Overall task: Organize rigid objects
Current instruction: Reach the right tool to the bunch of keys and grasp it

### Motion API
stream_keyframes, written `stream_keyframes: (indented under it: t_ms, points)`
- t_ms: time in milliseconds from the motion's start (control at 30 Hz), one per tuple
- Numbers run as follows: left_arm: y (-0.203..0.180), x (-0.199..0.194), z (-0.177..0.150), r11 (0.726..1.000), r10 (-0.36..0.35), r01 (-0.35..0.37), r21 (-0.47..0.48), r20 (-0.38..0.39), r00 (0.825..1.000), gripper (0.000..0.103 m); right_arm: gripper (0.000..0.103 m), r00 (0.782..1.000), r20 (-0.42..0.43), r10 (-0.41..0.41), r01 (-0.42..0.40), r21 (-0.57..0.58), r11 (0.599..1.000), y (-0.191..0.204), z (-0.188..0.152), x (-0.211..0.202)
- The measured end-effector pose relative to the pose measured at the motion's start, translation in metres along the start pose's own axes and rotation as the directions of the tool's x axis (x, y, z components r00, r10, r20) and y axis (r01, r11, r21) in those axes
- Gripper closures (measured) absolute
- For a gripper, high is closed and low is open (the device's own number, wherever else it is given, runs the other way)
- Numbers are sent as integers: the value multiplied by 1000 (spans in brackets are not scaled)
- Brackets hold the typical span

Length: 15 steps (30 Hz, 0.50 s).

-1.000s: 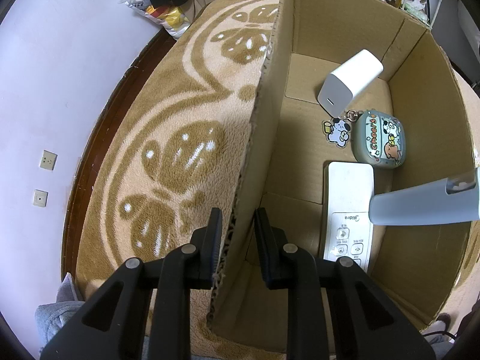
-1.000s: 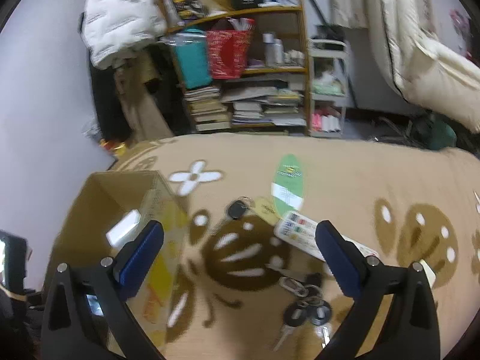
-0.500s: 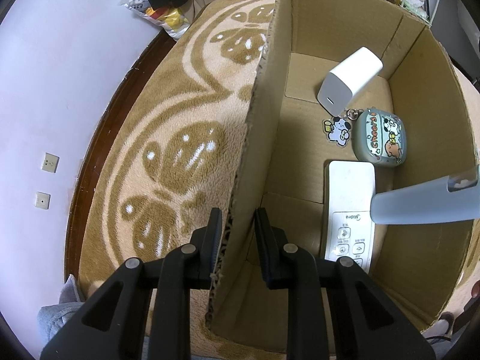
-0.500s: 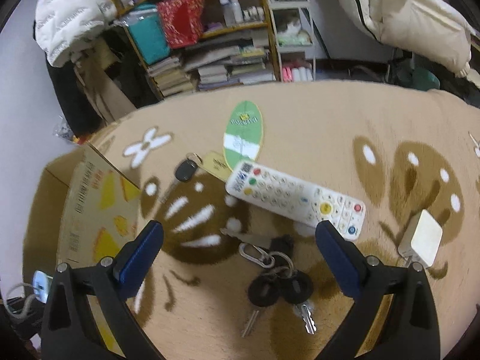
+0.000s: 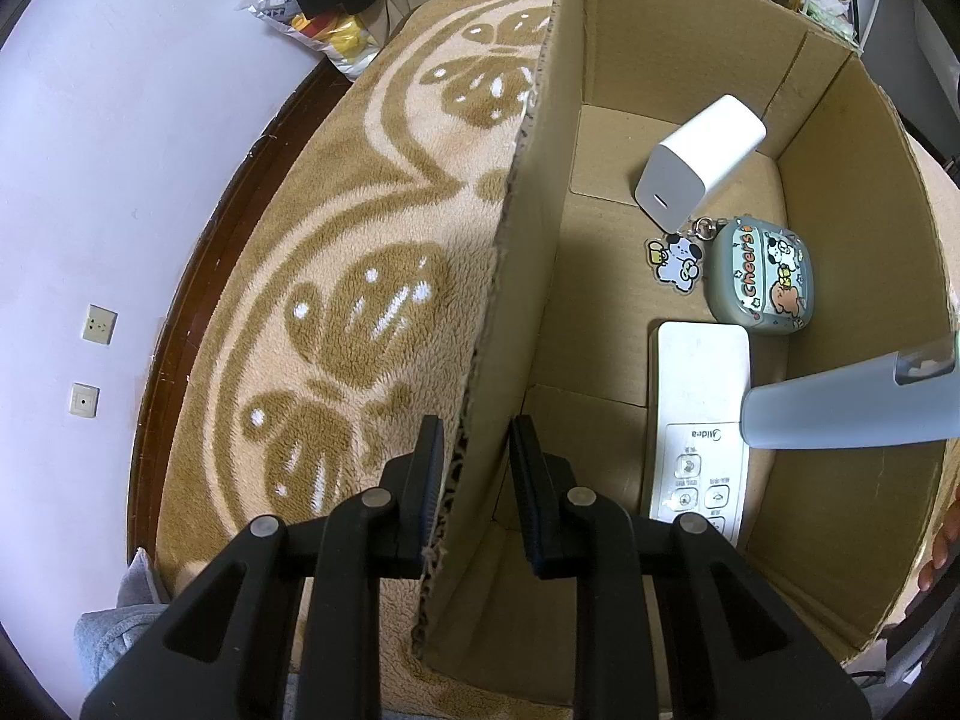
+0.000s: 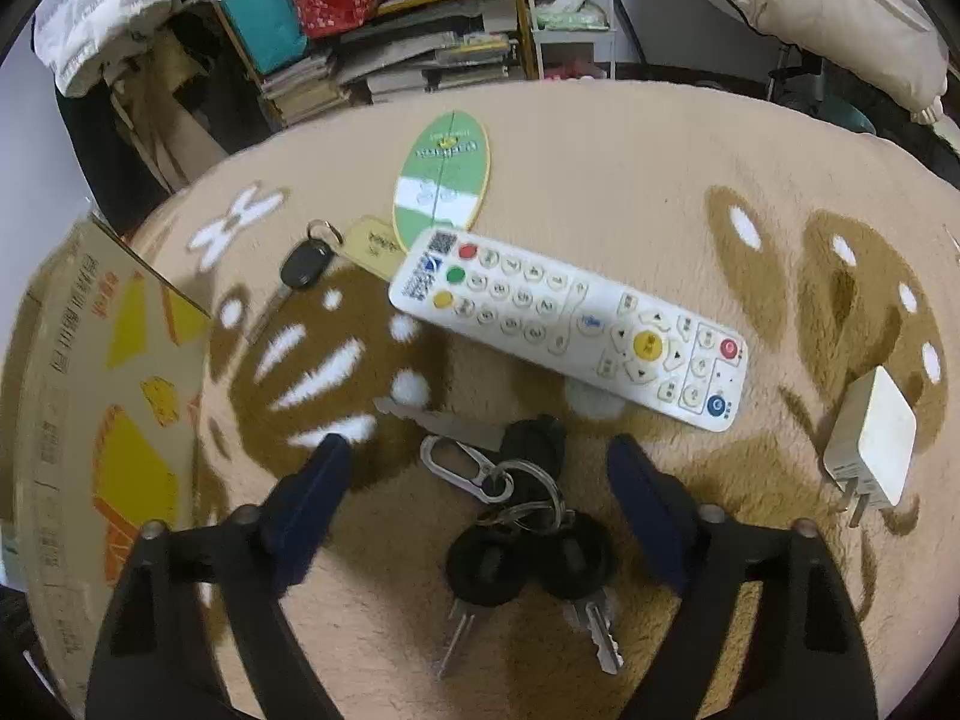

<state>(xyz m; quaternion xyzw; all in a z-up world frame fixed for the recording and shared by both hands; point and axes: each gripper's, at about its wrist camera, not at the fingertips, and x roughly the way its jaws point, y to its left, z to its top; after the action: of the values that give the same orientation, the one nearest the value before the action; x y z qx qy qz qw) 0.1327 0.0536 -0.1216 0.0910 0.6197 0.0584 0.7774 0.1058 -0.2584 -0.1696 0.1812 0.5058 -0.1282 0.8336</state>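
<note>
white remote [image 5: 699, 414] partly behind the grey-blue object [image 5: 852, 402], itself cut off at frame edge

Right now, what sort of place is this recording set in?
Probably a lived-in bedroom or living room at home: a patterned plush blanket covers the work surface, a cluttered bookshelf stands behind it, and bedding is piled at the right.

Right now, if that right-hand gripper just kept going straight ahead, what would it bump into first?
Most likely the bunch of keys, which lies between the open fingers of the right gripper; depth is hard to judge.
</note>
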Motion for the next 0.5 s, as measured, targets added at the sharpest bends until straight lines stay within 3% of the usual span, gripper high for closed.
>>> stream_keyframes:
  t_ms: [267, 400, 500]
  points:
    - [1, 1, 0, 1000, -4, 4, -3, -1, 1000, 81, 52, 998, -3, -62, 61, -43, 997, 4, -5, 7]
    - [1, 1, 1, 1000, 0, 0, -1, 0, 1000, 81, 77, 998, 29, -50, 52, -72, 996, 9, -5, 1]
    - [2, 2, 0, 1000, -2, 2, -3, -1, 1000, 81, 77, 998, 47, -41, 47, -125, 991, 20, -4, -2]
